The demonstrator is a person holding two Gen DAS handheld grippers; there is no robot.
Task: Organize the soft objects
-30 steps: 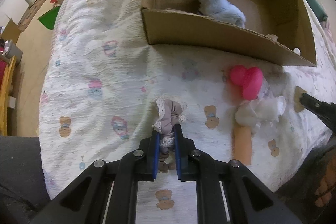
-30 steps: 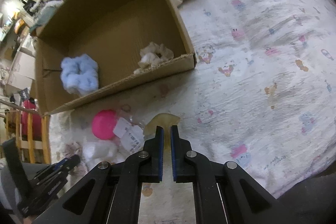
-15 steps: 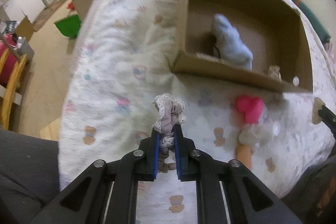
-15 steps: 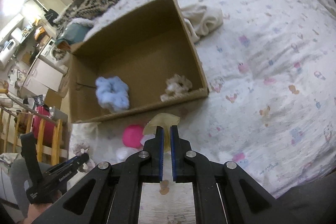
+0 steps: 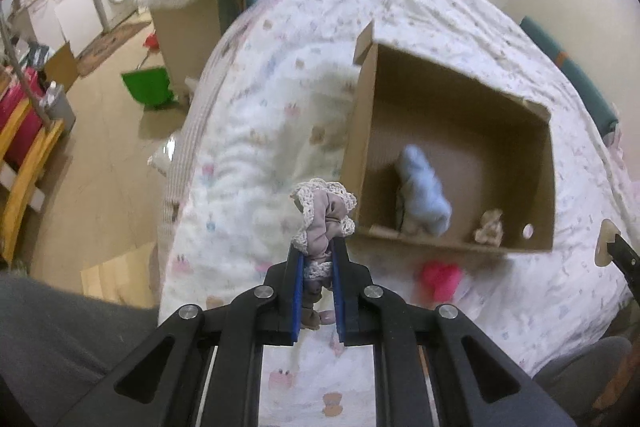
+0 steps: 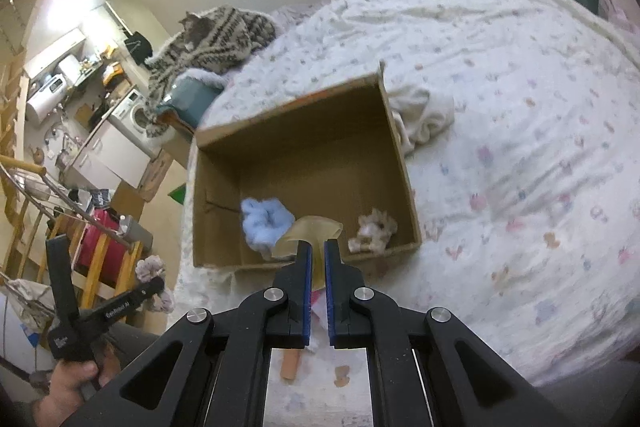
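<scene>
Cardboard frames the progress so far: in the centre of the right wrist view the open cardboard box (image 6: 304, 163) sits on the printed bedspread (image 6: 520, 131), and we count two soft things already on its floor, the pale blue scrunchie (image 6: 264, 223) at the left and a small cream scrunchie (image 6: 372, 231) at the right. We judge the task partly done, with two more pieces lifted and at least one waiting.

At the lower centre of the left wrist view, our left gripper (image 5: 316, 259) is pinching a mauve, lace-edged scrunchie (image 5: 324, 215), its jaws pressed in on the fabric; the scrunchie hangs in the air just left of the box's near corner. Lower right of that frame, a pink item (image 5: 440, 277) lies on the bedspread in front of the box wall, blurred and not yet collected.

In the right wrist view, our right gripper (image 6: 316, 259) is nearly closed on a thin, pale yellow translucent piece (image 6: 312, 229), held above the box's near wall. An orange tube (image 6: 290, 363) lies on the bedspread below.
</scene>
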